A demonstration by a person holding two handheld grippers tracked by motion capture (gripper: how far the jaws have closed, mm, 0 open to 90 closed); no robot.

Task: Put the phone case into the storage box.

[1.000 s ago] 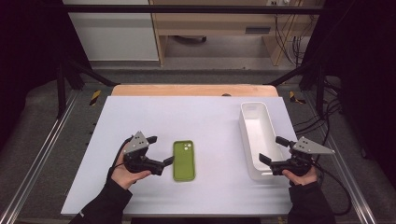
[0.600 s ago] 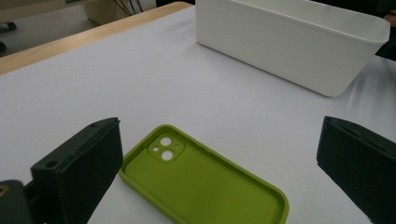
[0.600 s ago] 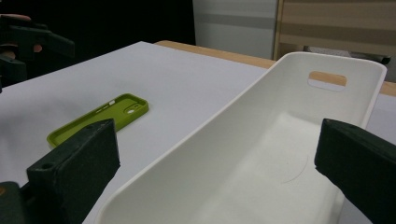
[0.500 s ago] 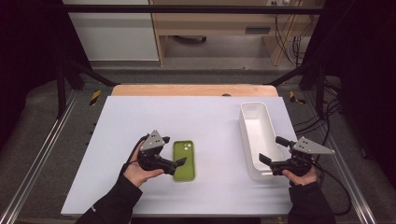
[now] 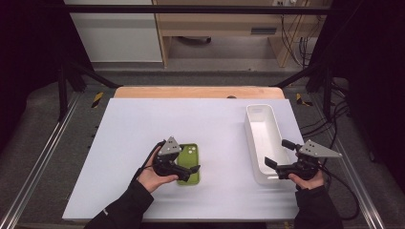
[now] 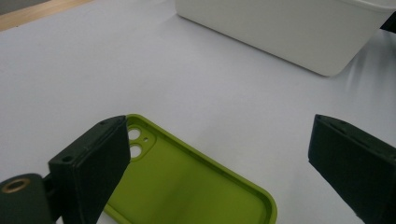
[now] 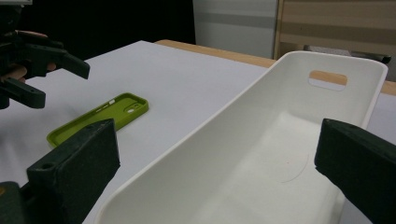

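Phone case point(image 5: 189, 163), green and open side up, lies flat on the white table point(image 5: 143, 124) left of the bin point(image 5: 261, 138). Left gripper point(image 5: 190, 171) hangs over its near end, jaws spread but just closing slightly, not pressing the case. Right gripper point(image 5: 276, 155) straddles the bin's near end, jaws wide apart.

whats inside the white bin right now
The white bin looks empty: bare white floor and walls, plus a handle slot in its far end. The right gripper's own jaws cover the near corners, so those spots can't be checked.
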